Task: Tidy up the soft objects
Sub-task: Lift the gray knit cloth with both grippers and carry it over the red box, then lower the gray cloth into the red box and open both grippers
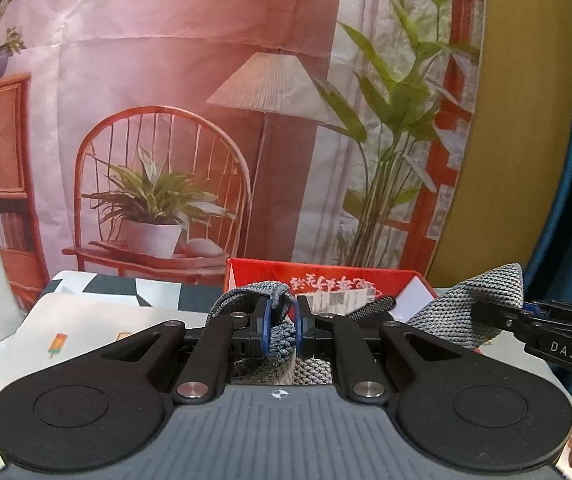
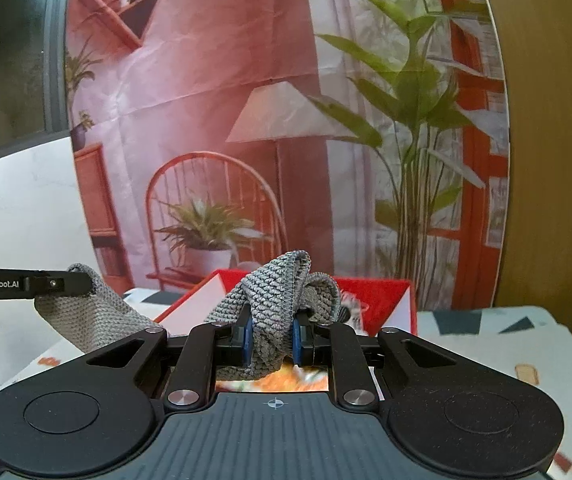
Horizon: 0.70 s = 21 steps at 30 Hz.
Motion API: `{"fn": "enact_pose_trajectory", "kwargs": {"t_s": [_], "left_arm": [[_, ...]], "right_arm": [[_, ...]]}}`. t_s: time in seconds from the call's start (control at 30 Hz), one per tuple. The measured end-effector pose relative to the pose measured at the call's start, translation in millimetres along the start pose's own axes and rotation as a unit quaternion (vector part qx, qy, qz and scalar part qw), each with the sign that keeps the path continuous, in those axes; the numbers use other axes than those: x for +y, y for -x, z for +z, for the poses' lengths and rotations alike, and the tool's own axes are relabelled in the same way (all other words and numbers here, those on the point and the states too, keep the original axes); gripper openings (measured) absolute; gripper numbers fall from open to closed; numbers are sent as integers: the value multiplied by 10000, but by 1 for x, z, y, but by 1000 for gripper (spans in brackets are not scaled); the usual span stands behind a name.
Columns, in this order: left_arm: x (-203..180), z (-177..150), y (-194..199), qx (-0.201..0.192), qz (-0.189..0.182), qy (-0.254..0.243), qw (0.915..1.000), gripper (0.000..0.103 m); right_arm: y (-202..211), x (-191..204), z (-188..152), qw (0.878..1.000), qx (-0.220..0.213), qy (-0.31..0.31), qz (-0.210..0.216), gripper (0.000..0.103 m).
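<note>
A grey knitted cloth (image 1: 458, 312) is held between both grippers above the table. My left gripper (image 1: 281, 322) is shut on one bunched end of the cloth. My right gripper (image 2: 274, 336) is shut on the other bunched end (image 2: 282, 300). The right gripper also shows in the left wrist view (image 1: 498, 314) at the right, clamping the cloth. The left gripper shows in the right wrist view (image 2: 62, 284) at the left, with cloth (image 2: 82, 312) hanging from it. An open red box (image 1: 326, 280) stands just behind the cloth; it also shows in the right wrist view (image 2: 382, 300).
The table (image 2: 486, 332) has a white cover with dark geometric and small coloured prints. A printed backdrop (image 1: 206, 120) of a chair, lamp and plants hangs right behind the box. A white wall (image 2: 14, 208) is at the left.
</note>
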State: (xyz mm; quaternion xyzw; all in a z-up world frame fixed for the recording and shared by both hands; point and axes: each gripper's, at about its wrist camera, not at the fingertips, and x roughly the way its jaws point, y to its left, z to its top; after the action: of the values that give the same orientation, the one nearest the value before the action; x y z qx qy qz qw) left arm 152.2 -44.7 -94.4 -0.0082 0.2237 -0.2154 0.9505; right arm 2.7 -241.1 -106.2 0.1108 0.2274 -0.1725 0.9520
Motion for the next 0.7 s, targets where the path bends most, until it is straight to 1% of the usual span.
{"fn": "enact_pose_trajectory", "kwargs": {"t_s": [0.1,0.17,0.3,0.43,0.57,0.7], "left_arm": [[-4,8,-25,153,48,-29,9999,13],[-7,10,-43,369,122,-69,9992,13],[-12,8,-75,720,61,-119,9973,13],[-19,-3,-100,1129,-59,-240,9933,13],[-20,-16,-118,1481,-190,-184,9886,13],[-21,-25,-126,1674,-267,-214,9853,13]], "right_arm": [[-21,-9,10,9998,164,47,-101,17],[-34,-14,13,9995,280,65,-151,17],[-59,-27,15,9976,631,113,-242,17],[-80,-32,6,9934,1092,239,-237,17],[-101,-33,-8,9874,1545,282,-201,16],[-116,-32,-19,9838,1773,233,-132,17]]}}
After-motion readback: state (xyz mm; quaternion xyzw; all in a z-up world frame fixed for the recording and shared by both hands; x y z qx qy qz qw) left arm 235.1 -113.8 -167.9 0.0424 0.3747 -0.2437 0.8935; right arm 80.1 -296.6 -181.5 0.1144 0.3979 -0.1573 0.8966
